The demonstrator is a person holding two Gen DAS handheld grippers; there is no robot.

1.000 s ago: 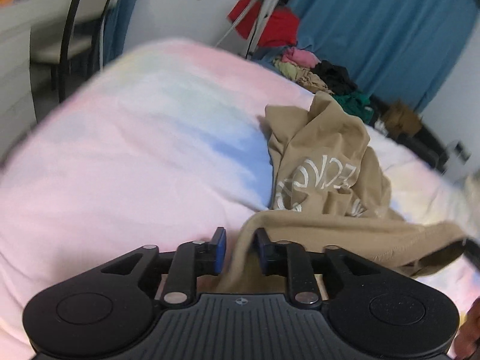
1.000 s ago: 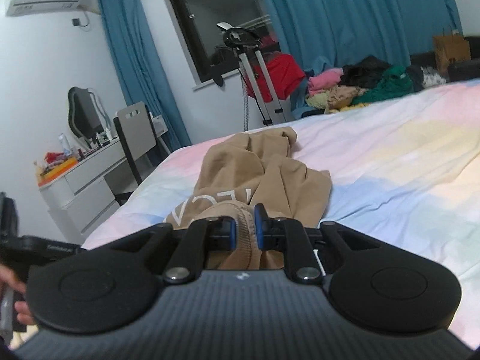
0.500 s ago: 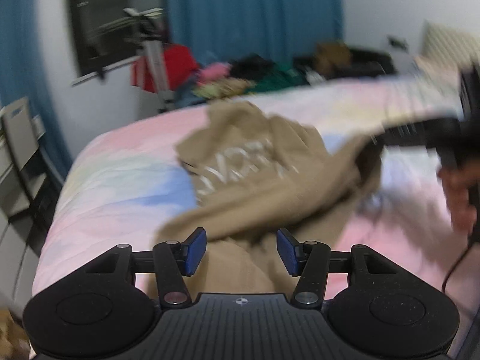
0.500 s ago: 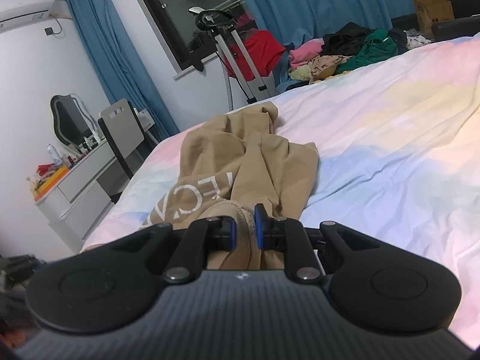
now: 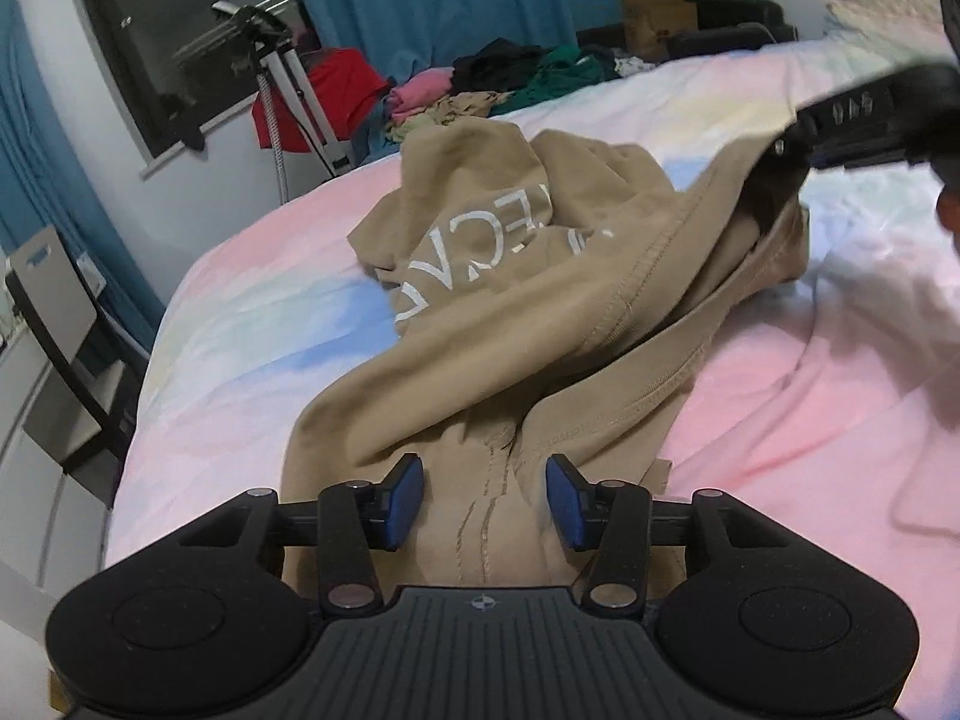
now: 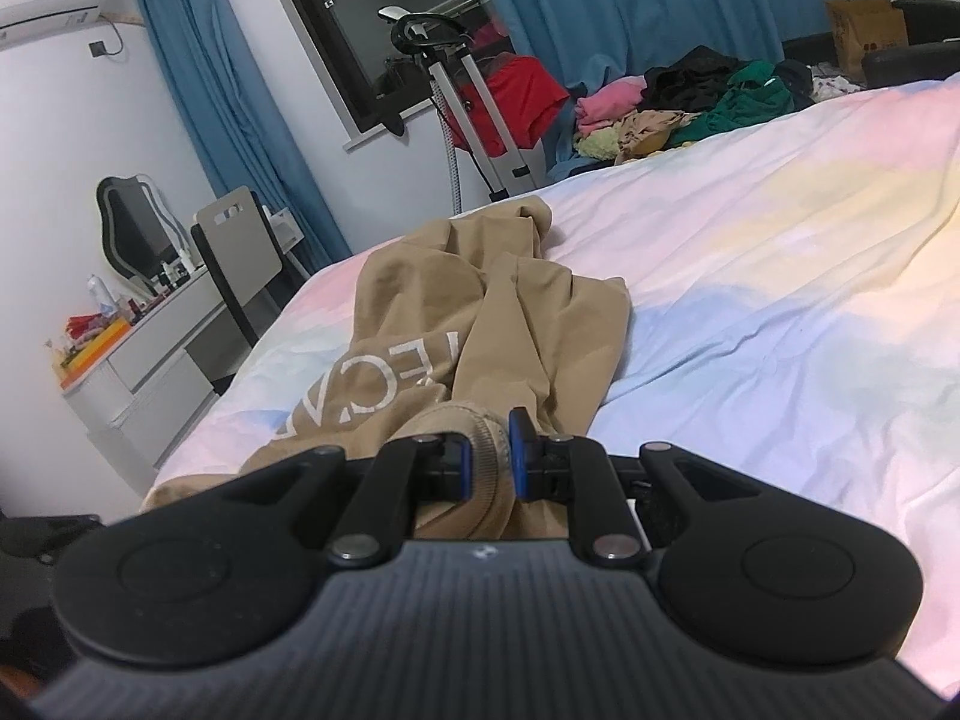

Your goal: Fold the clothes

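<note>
Tan shirt [image 5: 540, 312] crumpled; white lettering partly hidden in folds.

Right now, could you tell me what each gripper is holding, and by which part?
The right gripper pinches the tan shirt by its ribbed edge. The left gripper is open over the shirt, holding nothing.

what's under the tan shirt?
The tan shirt lies bunched on the pastel bedsheet, which shows all around it. Whatever is beneath the folds is covered; nothing else pokes out.
</note>
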